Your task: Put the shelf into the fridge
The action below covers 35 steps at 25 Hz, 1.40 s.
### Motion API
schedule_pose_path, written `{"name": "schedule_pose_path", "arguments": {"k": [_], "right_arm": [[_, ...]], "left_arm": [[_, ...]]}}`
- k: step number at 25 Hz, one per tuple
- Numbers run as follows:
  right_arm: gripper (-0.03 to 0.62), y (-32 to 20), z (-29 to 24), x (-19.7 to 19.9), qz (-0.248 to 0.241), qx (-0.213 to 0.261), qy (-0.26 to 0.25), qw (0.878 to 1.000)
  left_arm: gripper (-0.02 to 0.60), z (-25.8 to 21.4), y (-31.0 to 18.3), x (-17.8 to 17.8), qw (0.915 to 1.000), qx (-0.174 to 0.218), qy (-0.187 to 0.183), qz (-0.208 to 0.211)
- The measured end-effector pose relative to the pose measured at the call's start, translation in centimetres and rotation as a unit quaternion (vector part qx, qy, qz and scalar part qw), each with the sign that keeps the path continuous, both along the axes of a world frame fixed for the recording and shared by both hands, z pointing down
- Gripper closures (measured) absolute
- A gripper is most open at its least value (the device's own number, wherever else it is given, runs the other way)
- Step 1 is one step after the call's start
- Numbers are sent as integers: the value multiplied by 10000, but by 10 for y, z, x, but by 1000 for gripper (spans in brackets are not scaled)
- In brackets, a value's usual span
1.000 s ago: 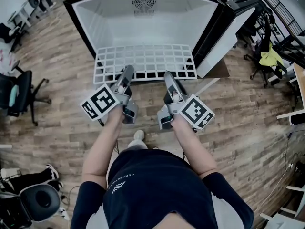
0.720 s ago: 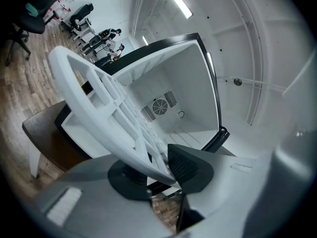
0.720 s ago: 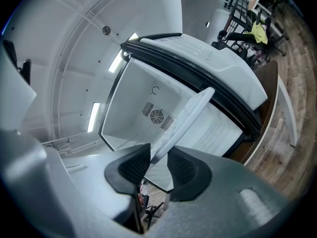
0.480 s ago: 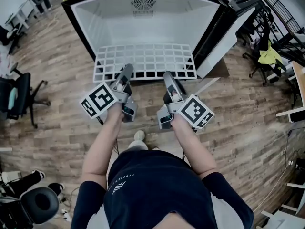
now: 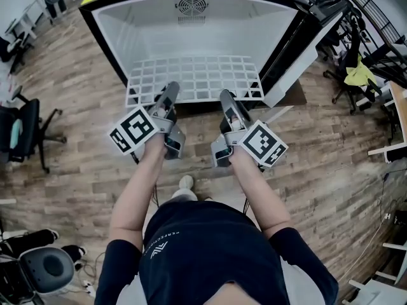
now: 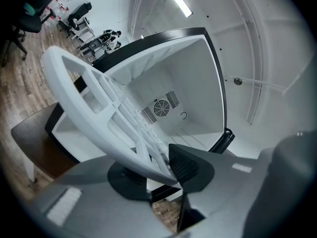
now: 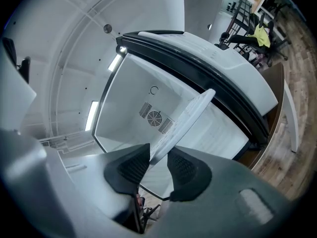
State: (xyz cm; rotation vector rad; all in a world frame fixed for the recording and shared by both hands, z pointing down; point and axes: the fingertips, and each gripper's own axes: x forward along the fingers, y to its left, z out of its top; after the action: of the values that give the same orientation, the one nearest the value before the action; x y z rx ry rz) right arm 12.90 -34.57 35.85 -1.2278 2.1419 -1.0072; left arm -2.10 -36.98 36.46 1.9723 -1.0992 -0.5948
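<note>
The shelf point(image 5: 194, 78), a white plastic grid of square openings, is held level in the air at the mouth of the fridge point(image 5: 137, 37). Its far edge lies across the front of the white interior and its near edge faces the person. The fridge stands open on a wooden floor point(image 5: 76, 126), with a round fan grille point(image 5: 191, 5) high on its back wall and its door point(image 5: 299, 56) swung out to the right.

The left claw point(image 5: 166, 100) grips the near edge of the shelf left of centre, pointing level toward the fridge. In the left gripper view the thick white rim runs slantwise between the two dark pads point(image 6: 187, 163) and lies against both. The jaws have just been opening a little, with the rim between them.

The right claw point(image 5: 227, 103) grips the same near edge right of centre, well apart from the left one and roughly parallel to it. In the right gripper view the shelf shows edge-on as a thin white strip rising from between the ribbed pads point(image 7: 184, 168), which close on it from either side.

Each claw carries a marker cube point(image 5: 135, 130) near the person's hand. An office chair point(image 5: 25, 129) stands on the floor at the far left, well away from the fridge.
</note>
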Motion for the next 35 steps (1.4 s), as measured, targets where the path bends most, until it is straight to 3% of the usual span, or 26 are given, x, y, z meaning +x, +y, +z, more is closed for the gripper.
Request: {"name": "schedule_pose_path", "arguments": {"k": [24,35], "right_arm": [[480,-51,2,-2,115,-110,11,9999],[474,-62,5,-4,164,-210,16,9996]], "left_arm": [[451,0,-53,-3,9999,84,-107,-100],[450,1,-59,-4,9996,278,35,-67]]}}
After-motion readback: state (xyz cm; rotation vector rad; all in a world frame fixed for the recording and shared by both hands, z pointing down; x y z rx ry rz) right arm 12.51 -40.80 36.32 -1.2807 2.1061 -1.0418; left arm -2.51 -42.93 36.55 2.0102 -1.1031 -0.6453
